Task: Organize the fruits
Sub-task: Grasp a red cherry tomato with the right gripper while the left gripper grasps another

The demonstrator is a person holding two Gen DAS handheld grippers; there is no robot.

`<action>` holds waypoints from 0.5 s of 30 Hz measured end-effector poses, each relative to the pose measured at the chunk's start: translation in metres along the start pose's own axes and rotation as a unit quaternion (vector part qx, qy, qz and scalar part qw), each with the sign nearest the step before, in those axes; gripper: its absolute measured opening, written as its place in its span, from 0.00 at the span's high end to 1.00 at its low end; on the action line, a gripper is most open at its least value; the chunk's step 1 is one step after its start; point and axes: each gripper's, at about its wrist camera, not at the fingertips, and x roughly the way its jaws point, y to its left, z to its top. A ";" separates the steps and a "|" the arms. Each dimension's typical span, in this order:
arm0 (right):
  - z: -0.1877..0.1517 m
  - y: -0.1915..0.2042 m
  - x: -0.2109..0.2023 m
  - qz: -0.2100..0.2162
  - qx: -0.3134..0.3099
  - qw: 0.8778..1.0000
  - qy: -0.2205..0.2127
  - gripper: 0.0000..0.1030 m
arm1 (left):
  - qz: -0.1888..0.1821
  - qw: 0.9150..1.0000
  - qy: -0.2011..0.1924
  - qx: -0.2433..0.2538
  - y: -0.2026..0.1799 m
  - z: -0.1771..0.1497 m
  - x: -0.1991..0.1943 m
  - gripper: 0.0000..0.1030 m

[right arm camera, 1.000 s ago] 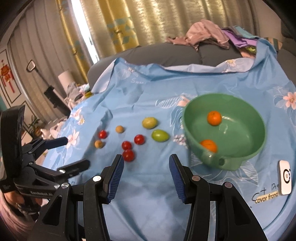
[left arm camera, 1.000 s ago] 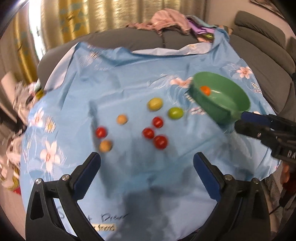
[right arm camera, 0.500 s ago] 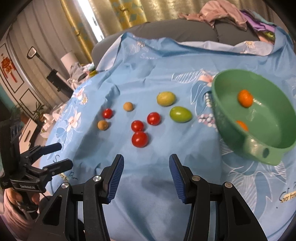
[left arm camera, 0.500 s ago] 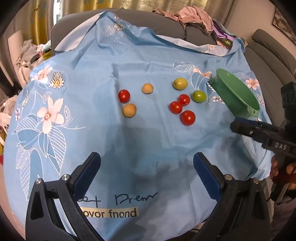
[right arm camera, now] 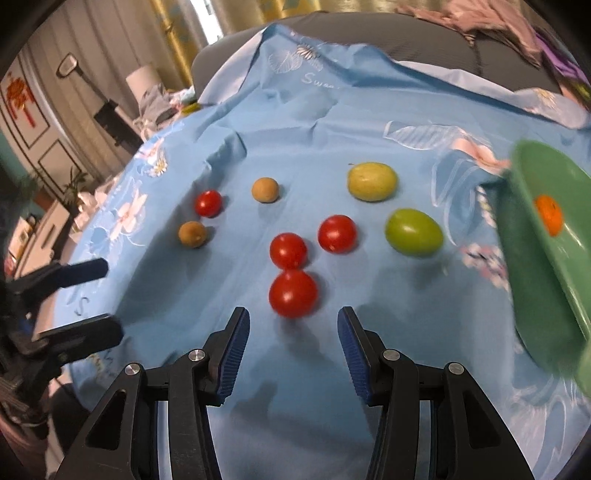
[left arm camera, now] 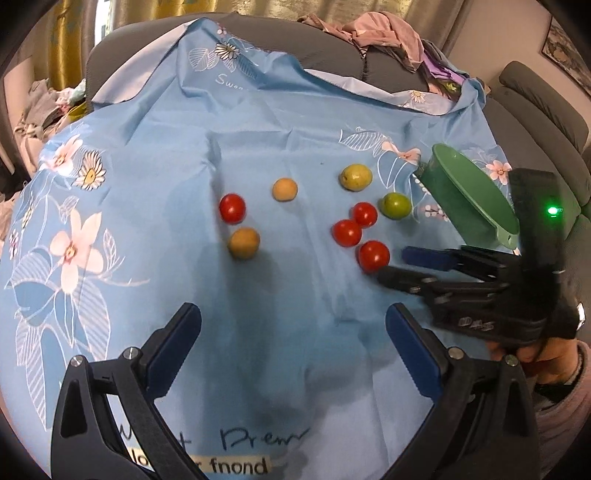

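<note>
Several fruits lie on a blue flowered cloth (left arm camera: 147, 177). My right gripper (right arm camera: 291, 332) is open and empty, low over the cloth, with the nearest red tomato (right arm camera: 293, 293) just ahead of its tips. It also shows in the left wrist view (left arm camera: 399, 264) beside that tomato (left arm camera: 373, 255). Two more red tomatoes (right arm camera: 337, 233) (right arm camera: 288, 250), a green fruit (right arm camera: 413, 232) and a yellow-green fruit (right arm camera: 372, 181) lie beyond. A green bowl (right arm camera: 535, 258) at the right holds an orange fruit (right arm camera: 549, 214). My left gripper (left arm camera: 291, 339) is open and empty, back from the fruits.
At the left lie a fourth red tomato (left arm camera: 232, 208) and two small brown fruits (left arm camera: 243, 242) (left arm camera: 284, 189). A grey sofa (left arm camera: 535, 96) with piled clothes (left arm camera: 384, 33) stands behind the cloth. The cloth's front edge with printed lettering (left arm camera: 236, 465) is near my left gripper.
My right gripper has moved forward and down toward the nearest red tomato. The left wrist view has closed in on the cloth, and the bowl has slid to the right edge of the right wrist view.
</note>
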 end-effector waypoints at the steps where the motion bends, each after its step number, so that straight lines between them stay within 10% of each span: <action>1: 0.002 0.001 0.005 -0.001 -0.005 1.000 0.001 0.50 | 0.000 1.000 0.000 0.003 -0.001 0.002 0.002 0.02; 4: 0.008 0.002 0.016 -0.003 -0.013 1.000 0.007 0.50 | 0.002 1.000 0.002 0.013 -0.004 0.009 0.009 0.03; 6: 0.009 0.000 0.020 0.004 -0.017 1.000 0.007 0.67 | 0.002 1.000 0.005 0.018 -0.007 0.013 0.015 0.03; 15: -0.003 -0.039 0.001 -0.010 0.018 1.000 -0.011 0.68 | -0.007 0.998 0.023 0.051 -0.031 0.035 0.054 0.11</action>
